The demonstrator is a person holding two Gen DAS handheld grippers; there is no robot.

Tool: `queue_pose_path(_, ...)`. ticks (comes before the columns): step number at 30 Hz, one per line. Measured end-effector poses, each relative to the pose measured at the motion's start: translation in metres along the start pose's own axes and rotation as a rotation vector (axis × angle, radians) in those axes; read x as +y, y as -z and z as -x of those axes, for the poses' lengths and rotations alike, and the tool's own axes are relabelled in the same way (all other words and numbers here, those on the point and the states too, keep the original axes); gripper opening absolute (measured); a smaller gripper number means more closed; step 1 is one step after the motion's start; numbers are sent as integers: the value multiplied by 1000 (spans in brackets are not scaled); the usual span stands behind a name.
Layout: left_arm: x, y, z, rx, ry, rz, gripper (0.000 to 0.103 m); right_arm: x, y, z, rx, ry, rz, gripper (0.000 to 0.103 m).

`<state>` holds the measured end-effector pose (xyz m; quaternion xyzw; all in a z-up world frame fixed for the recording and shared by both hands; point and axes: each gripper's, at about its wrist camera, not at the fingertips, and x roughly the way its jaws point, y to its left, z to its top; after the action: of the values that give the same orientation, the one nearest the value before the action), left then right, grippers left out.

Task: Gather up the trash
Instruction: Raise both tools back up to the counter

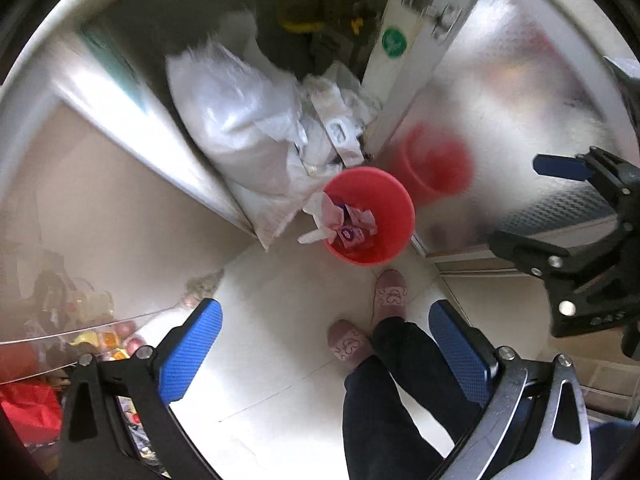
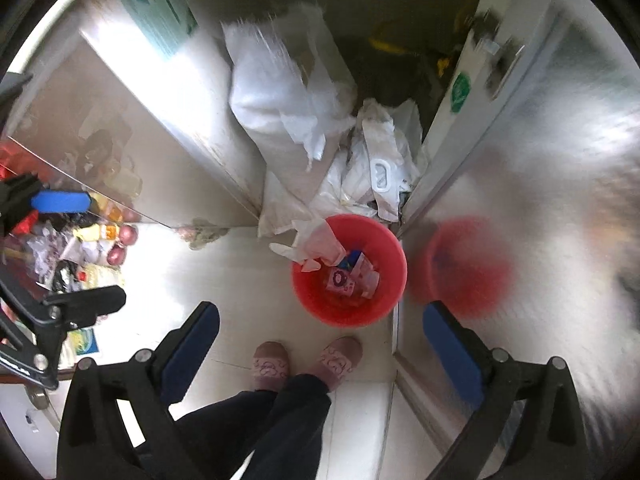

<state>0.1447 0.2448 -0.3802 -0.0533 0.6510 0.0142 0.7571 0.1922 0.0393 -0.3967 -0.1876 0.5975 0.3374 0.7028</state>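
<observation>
Looking down: the red bin sits on the pale floor, in the corner by the shiny door.
Trash: pink packets and paper lie inside the bin; a soft white wrapper hangs over its rim.
Feel: I think it is all light, thin and crinkly, so it will squash with ease.
Where to hold: the hanging wrapper looks easiest to pinch; the bin by its rim.
Left tongs: wide open, nothing in them, high over the floor.
Right tongs: wide open too, nothing in them.
Feet: two pink slippers stand just in front of the bin.
Behind: white bags are piled against the wall.
Far left: a messy heap of small things, too blurry to name.
</observation>
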Motion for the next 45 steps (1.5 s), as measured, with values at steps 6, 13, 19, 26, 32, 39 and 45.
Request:
queue_pose_path(6,-3,0,83,-66,-5,-24,102,19,-5,83,-58,4,7,102)
queue_pose_path(13,-7,-14,164,-156,-12,-42,102,30,-16,166,-155,16,11,102)
queue_pose_path(19,-15,-34,211,-246,-4,-91,102,29,-19,212,-226,52,-12,102)
queue_pose_path(26,-43,-72,247,-330,1,-196,102,14,-27,254,-306,112,-44,102)
queue_pose_path(32,-66,-121,255,-360,17,-266,102,-16,-41,278,-374,171,-102,102)
queue_pose_path(39,-94,-192,257,-368,42,-321,102,-72,-64,289,-390,220,-168,102)
queue_pose_path(45,-131,-270,240,-325,85,-385,102,-133,-98,288,-392,223,-230,102)
